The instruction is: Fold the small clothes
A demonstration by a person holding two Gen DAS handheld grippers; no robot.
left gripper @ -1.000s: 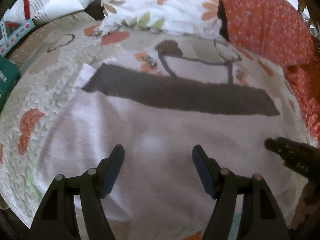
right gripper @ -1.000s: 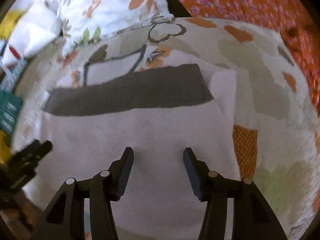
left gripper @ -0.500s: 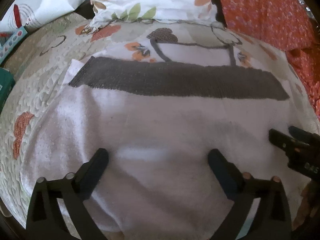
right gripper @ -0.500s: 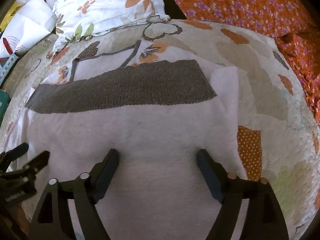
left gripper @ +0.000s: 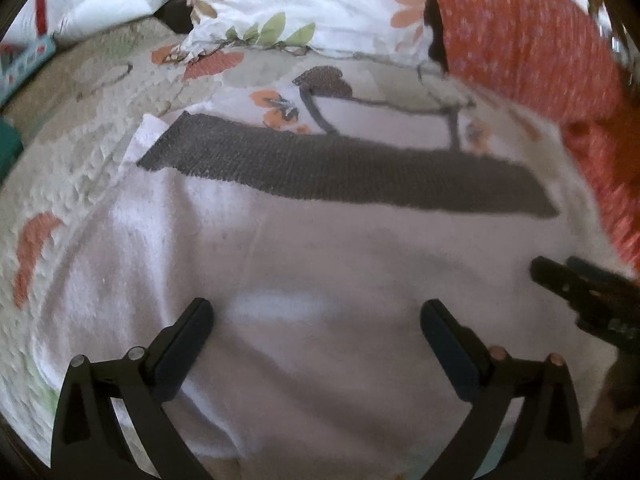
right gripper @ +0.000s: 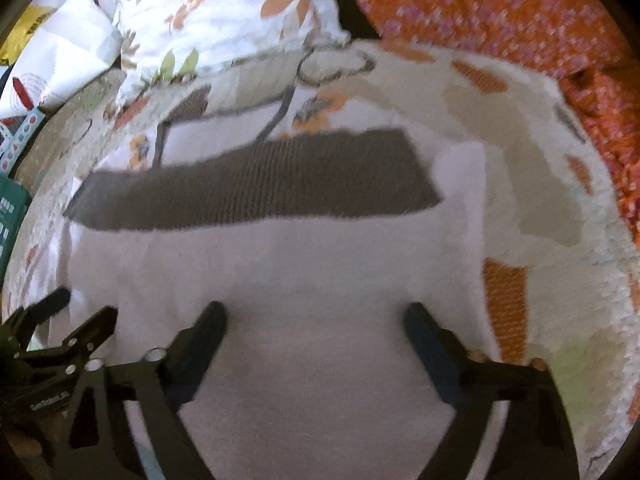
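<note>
A white garment (left gripper: 320, 280) with a dark grey band (left gripper: 344, 168) lies flat on a patterned bedspread (left gripper: 72, 168), floral pillow (left gripper: 304, 4) beyond. The left tool (left gripper: 316, 320) and right tool (right gripper: 316, 324) hover above it, jaws just opened wide, gripping nothing.

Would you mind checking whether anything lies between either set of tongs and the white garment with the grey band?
Nothing visible does: the left tongs and right tongs both stand open directly over the bare white garment.
</note>
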